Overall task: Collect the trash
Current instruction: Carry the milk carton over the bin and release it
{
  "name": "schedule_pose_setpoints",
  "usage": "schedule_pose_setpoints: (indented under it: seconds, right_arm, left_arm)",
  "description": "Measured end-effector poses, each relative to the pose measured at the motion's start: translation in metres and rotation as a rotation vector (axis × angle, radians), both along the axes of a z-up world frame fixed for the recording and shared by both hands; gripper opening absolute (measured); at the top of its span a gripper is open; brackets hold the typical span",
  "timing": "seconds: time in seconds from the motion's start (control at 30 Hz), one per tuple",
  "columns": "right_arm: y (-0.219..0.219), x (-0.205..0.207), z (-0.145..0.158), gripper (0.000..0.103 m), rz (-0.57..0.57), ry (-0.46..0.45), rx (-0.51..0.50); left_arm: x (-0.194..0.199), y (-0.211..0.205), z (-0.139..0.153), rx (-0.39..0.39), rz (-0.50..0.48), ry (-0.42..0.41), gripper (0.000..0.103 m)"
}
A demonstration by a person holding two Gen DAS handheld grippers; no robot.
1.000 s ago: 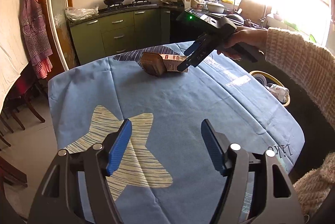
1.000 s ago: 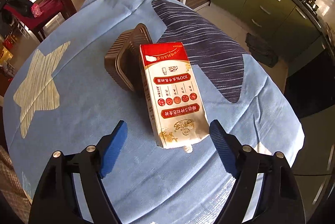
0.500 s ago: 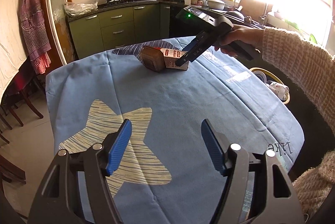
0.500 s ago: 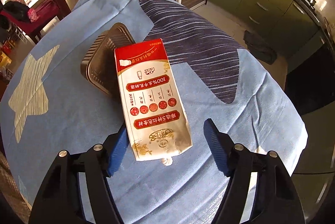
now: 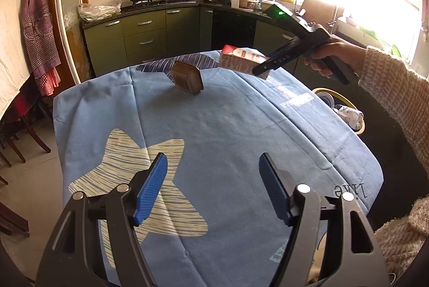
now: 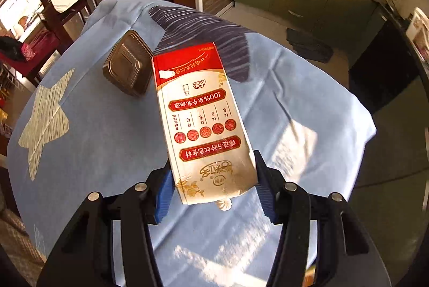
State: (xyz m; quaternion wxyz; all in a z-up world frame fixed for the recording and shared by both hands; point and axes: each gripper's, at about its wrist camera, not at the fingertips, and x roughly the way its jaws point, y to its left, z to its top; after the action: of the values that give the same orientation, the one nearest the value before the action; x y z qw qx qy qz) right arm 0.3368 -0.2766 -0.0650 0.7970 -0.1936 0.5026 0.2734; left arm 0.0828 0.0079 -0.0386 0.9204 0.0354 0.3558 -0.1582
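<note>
A red-and-white milk carton [image 6: 203,126] hangs lifted above the blue tablecloth [image 6: 107,153]. My right gripper [image 6: 213,179] has its blue pads against the carton's two sides near the capped end, and the jaws are closing on it. From the left wrist view the carton [image 5: 238,60] sticks out of the right gripper [image 5: 261,70] over the table's far right part. A brown plastic tray [image 5: 187,79] stays propped on its edge on the cloth; the brown tray [image 6: 128,70] is left of the carton. My left gripper [image 5: 212,166] is open and holds nothing above the near side.
A yellow-rimmed bin [image 5: 321,91] stands on the floor right of the table with crumpled trash [image 5: 348,115] inside. Green kitchen cabinets [image 5: 144,40] line the far wall. Wooden chairs [image 5: 18,134] stand at the left. A person's knitted sleeve [image 5: 388,88] reaches in from the right.
The right gripper closed on the carton, lifted it off the cloth and carried it right, away from the brown tray. The left gripper has stayed where it was.
</note>
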Motion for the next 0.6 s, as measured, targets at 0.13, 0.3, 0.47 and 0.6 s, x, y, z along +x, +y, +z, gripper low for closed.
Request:
schedule_pose_setpoints:
  seconds: [0.13, 0.3, 0.47, 0.6]
  right_arm:
    - [-0.083, -0.05, 0.017, 0.054, -0.112, -0.038, -0.09]
    - [-0.177, -0.11, 0.008, 0.054, -0.249, -0.021, -0.252]
    - [-0.218, -0.146, -0.022, 0.054, -0.275, 0.067, -0.313]
    - [-0.214, -0.154, -0.049, 0.054, -0.253, 0.058, -0.393]
  left_arm:
    - [-0.001, -0.014, -0.002, -0.005, -0.042, 0.0, 0.069]
    - [-0.001, -0.034, -0.003, -0.01, -0.09, -0.002, 0.069]
    - [-0.006, -0.055, 0.003, 0.003, -0.128, -0.017, 0.069]
    - [-0.009, -0.065, 0.006, 0.025, -0.141, -0.02, 0.069]
